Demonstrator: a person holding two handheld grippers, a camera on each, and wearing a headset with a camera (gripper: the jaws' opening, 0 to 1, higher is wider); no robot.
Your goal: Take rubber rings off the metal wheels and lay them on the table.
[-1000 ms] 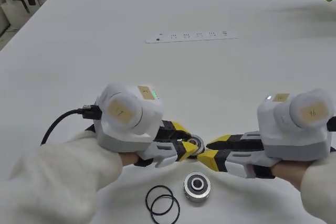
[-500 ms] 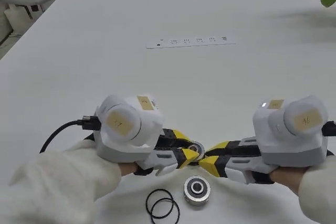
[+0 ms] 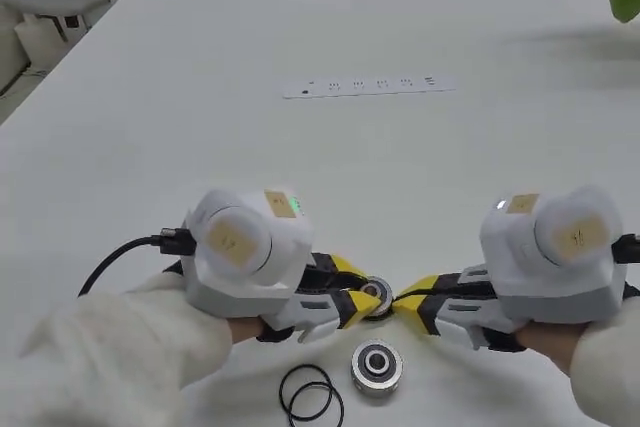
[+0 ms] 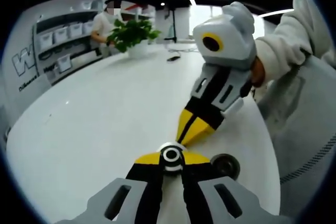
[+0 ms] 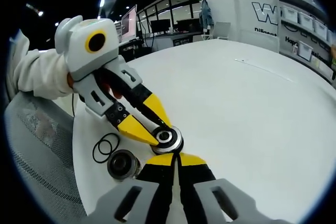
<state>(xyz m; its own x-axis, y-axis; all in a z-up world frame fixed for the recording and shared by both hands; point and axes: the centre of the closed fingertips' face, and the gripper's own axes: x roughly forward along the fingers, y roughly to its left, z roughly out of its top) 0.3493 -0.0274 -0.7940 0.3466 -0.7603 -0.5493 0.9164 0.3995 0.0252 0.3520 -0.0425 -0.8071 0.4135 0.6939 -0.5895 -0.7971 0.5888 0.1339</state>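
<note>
My left tongs [image 3: 365,299] are gripping a small metal wheel [image 3: 377,296] between their yellow tips, so they are closed on it and holding it just above the counter [image 3: 300,167]. In the left gripper view the wheel is sitting right between the two tips, with its round face turned to the camera.

My right tongs [image 3: 405,299] are pointing at the left tongs from the opposite side, tip to tip. Their jaws are lying close together with almost no gap, and the tips are touching the rim of the held wheel. I cannot tell if they are pinching something there.

A second wheel [image 3: 377,364] is lying flat on the counter, just below the place where both tongs are meeting and nearer to me. Two black rubber rings [image 3: 310,392] are lying flat beside this wheel, under the left tongs, and they are overlapping each other. In the right gripper view the rings [image 5: 106,147] are lying just beside the second wheel [image 5: 122,164].

Far ahead of both tongs, a white power strip [image 3: 367,85] is lying on the counter.
</note>
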